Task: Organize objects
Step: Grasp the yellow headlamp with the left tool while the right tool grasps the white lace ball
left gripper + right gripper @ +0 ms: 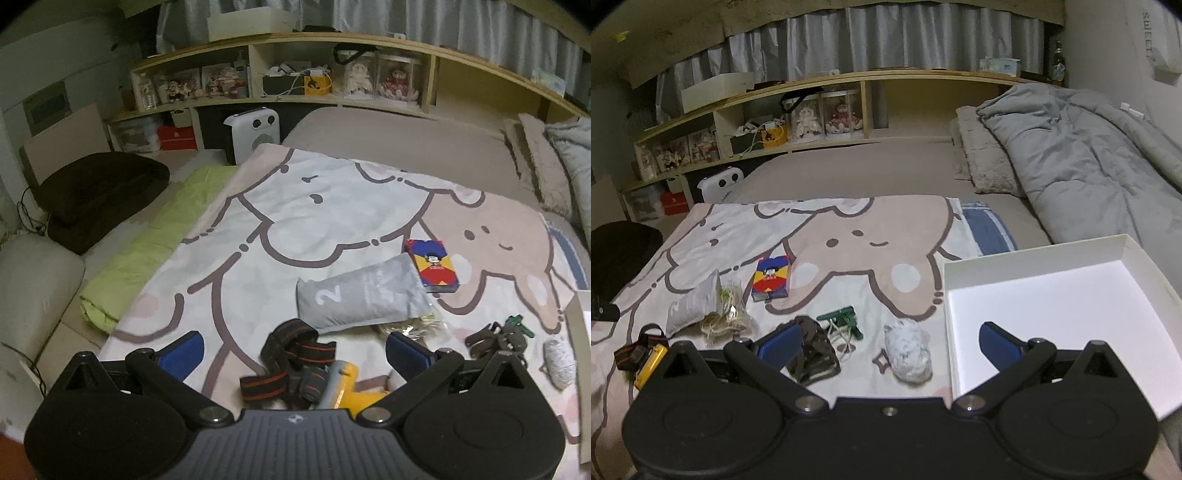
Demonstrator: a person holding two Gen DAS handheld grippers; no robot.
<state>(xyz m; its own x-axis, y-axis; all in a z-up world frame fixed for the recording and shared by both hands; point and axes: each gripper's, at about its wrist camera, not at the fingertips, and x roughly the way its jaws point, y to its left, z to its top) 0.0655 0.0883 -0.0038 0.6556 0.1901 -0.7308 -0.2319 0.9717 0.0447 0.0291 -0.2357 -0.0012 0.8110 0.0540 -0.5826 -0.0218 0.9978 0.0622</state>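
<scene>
On the bed, a cartoon-print blanket [849, 236] carries seven loose things, each single, and one white box beside them. Farthest left lies one yellow headlamp [351, 391] with a black-and-orange strap bunched against it; in the left wrist view it sits between the blue pads of the left gripper [295, 350], whose jaws stand wide open and hold nothing. Next comes one grey pouch [364, 297] marked with a "2", and one clear bag of pale cord [726, 321] lies half under the pouch's near edge. Just beyond them lies one colourful card box [772, 278], flat on the blanket. Further right sits one dark brown strap bundle [812, 350], touching one green clip [842, 319] with a pale cord looped by it. Right of those lies one white crumpled wad [908, 350], apart from the rest. The right gripper [886, 343] hovers over this stretch, its jaws spread wide and empty. At the far right rests one white open box [964, 314], its right-hand wall beside one grey duvet [1089, 155].
</scene>
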